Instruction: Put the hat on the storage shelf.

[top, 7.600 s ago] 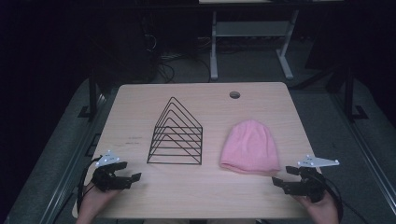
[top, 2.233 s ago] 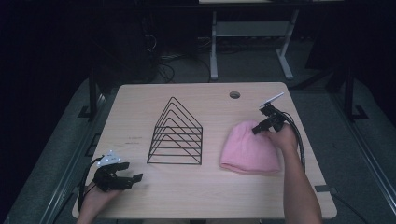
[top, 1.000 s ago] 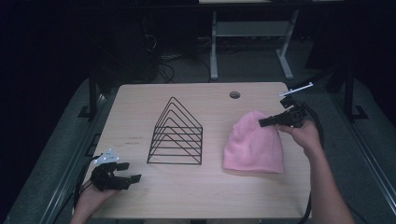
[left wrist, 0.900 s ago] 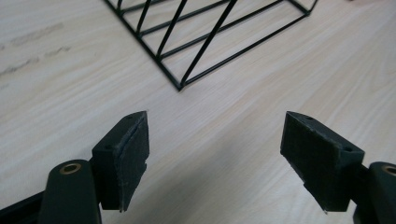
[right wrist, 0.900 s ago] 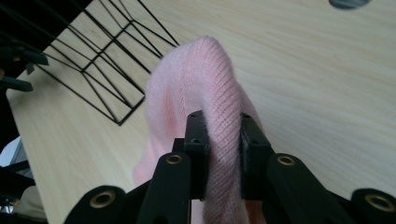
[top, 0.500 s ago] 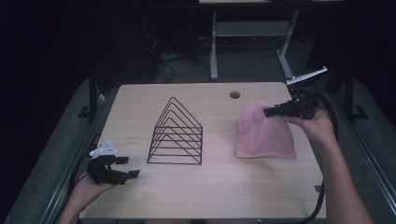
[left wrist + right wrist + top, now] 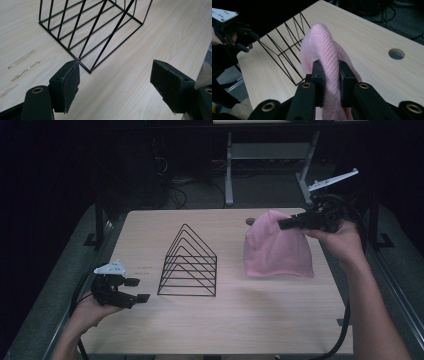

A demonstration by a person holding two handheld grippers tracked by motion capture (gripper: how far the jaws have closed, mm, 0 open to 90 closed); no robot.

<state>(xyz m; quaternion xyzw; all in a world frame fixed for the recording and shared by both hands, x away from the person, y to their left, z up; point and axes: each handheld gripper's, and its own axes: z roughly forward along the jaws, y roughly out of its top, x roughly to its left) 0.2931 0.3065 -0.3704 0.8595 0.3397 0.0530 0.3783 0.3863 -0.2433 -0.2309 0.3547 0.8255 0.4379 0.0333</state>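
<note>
At about eight o'clock on the table [image 7: 235,320] I have my left gripper [image 7: 131,290] resting low near the front-left corner, its jaws spread wide with nothing between them; in the left gripper view the bare pads [image 7: 68,86] frame the near corner of the wire rack [image 7: 189,262], which stands just beyond them, apart from the tool. The rack sits a little left of centre, a stiff, light frame of thin rods that I judge would skid or tip if bumped, so I would keep clear of its top ridge. To its right, at roughly two o'clock, the pink hat [image 7: 277,250] hangs from my right gripper [image 7: 284,224], whose jaws are pinched tight on a fold of the knit near the crown. I judge it soft, light and stretchy: it will drape and sag rather than hold shape, will not slip easily from the felt pads, and cannot break. The crown fold is a fair hold for carrying; the brim would be better for opening it out. Its lower edge seems to brush the table, though I cannot be sure from above. There is open wood in front of the hat and along the near edge, while the round hole [image 7: 249,221] lies just behind it and the right edge is close.
</note>
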